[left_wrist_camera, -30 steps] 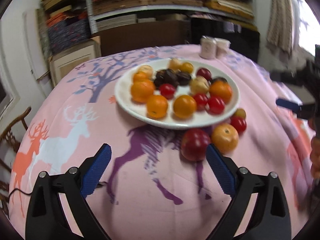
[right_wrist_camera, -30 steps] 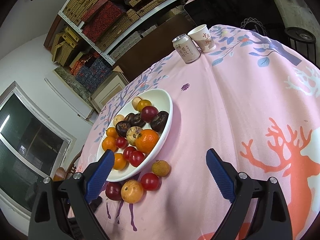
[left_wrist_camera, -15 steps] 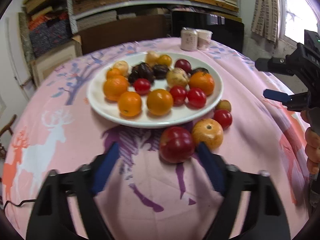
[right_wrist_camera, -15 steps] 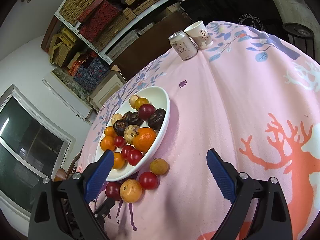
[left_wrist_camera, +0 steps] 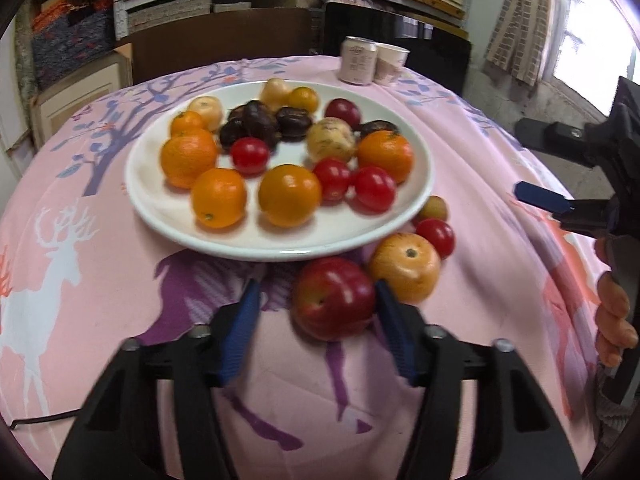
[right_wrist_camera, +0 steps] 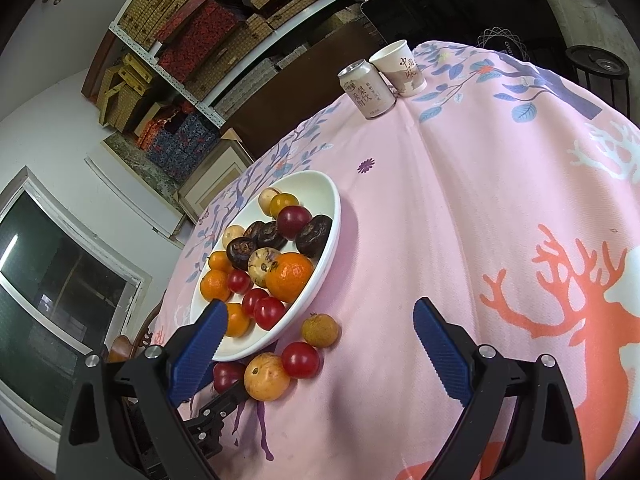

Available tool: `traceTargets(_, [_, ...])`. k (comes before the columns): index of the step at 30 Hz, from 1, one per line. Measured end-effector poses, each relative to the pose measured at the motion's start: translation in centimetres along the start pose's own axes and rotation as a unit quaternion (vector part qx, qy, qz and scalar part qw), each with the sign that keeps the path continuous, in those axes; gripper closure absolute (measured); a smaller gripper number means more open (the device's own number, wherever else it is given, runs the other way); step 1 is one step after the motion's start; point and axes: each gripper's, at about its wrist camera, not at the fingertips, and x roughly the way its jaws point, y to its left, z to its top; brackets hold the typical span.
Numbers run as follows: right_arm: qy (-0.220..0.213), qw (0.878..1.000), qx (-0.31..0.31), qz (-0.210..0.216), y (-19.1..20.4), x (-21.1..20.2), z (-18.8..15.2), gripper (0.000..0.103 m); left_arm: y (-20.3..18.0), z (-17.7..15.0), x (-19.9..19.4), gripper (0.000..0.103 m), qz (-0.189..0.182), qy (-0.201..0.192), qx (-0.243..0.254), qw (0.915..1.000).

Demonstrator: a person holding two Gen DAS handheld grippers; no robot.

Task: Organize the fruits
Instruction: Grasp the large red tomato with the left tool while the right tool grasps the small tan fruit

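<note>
In the left wrist view the left gripper [left_wrist_camera: 316, 316] is smeared by motion blur, so whether its right blue pad [left_wrist_camera: 394, 332] presses the large dark-red apple [left_wrist_camera: 333, 298] cannot be told; a gap shows at the other pad. The pale orange round fruit [left_wrist_camera: 405, 267] just beyond that pad is partly covered by the apple. The right gripper [left_wrist_camera: 538, 168], far to the right, is cut off by the picture's edge, as is the hand [left_wrist_camera: 614, 316] holding it. In the right wrist view the same apple [right_wrist_camera: 228, 374] is mostly hidden behind the right gripper's left blue finger [right_wrist_camera: 200, 350]. Print on the pink drinks can [right_wrist_camera: 367, 89] beyond the white plate [right_wrist_camera: 320, 188] is too small to read.
</note>
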Motion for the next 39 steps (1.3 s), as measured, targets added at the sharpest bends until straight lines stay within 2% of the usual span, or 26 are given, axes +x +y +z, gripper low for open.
traceTargets(2, [0.0, 1.0, -0.002, -0.002, 0.0, 0.1, 0.0, 0.009, -0.4, 0.0, 0.0, 0.06, 0.002, -0.002, 0.01, 1.0])
traceTargets(6, [0.003, 1.0, -0.006, -0.002, 0.1, 0.2, 0.0, 0.009, -0.4, -0.1, -0.1, 0.062, -0.003, -0.002, 0.008, 1.0])
traceTargets(11, [0.01, 1.0, -0.02, -0.007, 0.4, 0.6, -0.2, 0.009, -0.1, -0.5, -1.2, 0.062, 0.04, -0.013, 0.001, 0.9991])
traceTargets(13, [0.013, 0.999, -0.034, -0.013, 0.8, 0.9, -0.5, 0.009, 0.8, -0.8, -2.3, 0.062, 0.055, -0.023, -0.016, 0.9981])
traceTargets(17, [0.027, 0.992, -0.105, -0.059, 2.5, 1.9, -1.6, 0.009, 3.2, -1.2, -3.6, 0.062, 0.082, -0.035, -0.066, 0.9938])
traceTargets(20, [0.038, 0.986, -0.144, -0.078, 3.5, 2.7, -2.4, 0.009, 4.2, -1.1, -3.6, 0.062, 0.081, -0.029, -0.085, 0.9926])
traceTargets(23, [0.034, 0.978, -0.175, -0.113, 4.0, 3.1, -2.8, 0.009, 4.0, -1.3, -3.7, 0.062, 0.083, -0.029, -0.078, 0.9931])
traceTargets(26, [0.028, 0.974, -0.174, -0.14, 3.5, 3.4, -2.7, 0.008, 3.8, -1.3, -3.9, 0.062, 0.078, -0.033, -0.075, 0.9936])
traceTargets(30, [0.023, 0.974, -0.169, -0.149, 3.2, 3.9, -1.9, 0.008, 3.6, -1.3, -3.8, 0.062, 0.077, -0.03, -0.075, 0.9938])
traceTargets(35, [0.029, 0.962, -0.211, -0.173, 4.1, 5.1, -2.0, 0.013, 3.4, -1.3, -3.9, 0.062, 0.074, -0.03, -0.072, 0.9942])
traceTargets(39, [0.042, 0.96, -0.199, -0.191, 3.1, 5.8, -1.3, 0.013, 3.4, -1.4, -3.8, 0.062, 0.071, -0.027, -0.071, 0.9946])
